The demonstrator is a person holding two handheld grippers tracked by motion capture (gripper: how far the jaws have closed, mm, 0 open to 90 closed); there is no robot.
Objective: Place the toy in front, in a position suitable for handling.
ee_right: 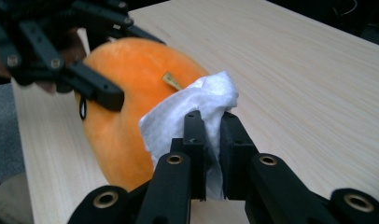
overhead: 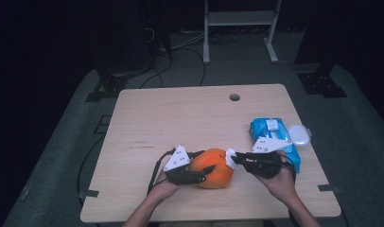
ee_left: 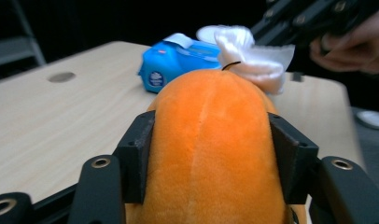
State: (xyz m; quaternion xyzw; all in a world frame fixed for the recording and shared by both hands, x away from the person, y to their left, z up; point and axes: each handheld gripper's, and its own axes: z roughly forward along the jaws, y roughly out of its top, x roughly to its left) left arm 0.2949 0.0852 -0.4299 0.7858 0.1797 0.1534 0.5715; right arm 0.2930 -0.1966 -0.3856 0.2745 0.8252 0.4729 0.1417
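**Wiping the plush orange: grip and contact check**

The orange plush toy [overhead: 213, 168] rests on the counter [overhead: 180, 118] near its front edge, centre. The left gripper [overhead: 205, 174] is clamped on the toy's sides, pads pressing into the fabric. The right gripper [overhead: 232, 159] is closed on a white wipe [ee_right: 192, 116], which touches the toy's far-right end. A blue wipe pack [overhead: 274, 137] lies to the right. Recommended: keep the left hold firm, sweep the wipe with light, even strokes, and avoid snagging the small tag [ee_right: 171, 80].
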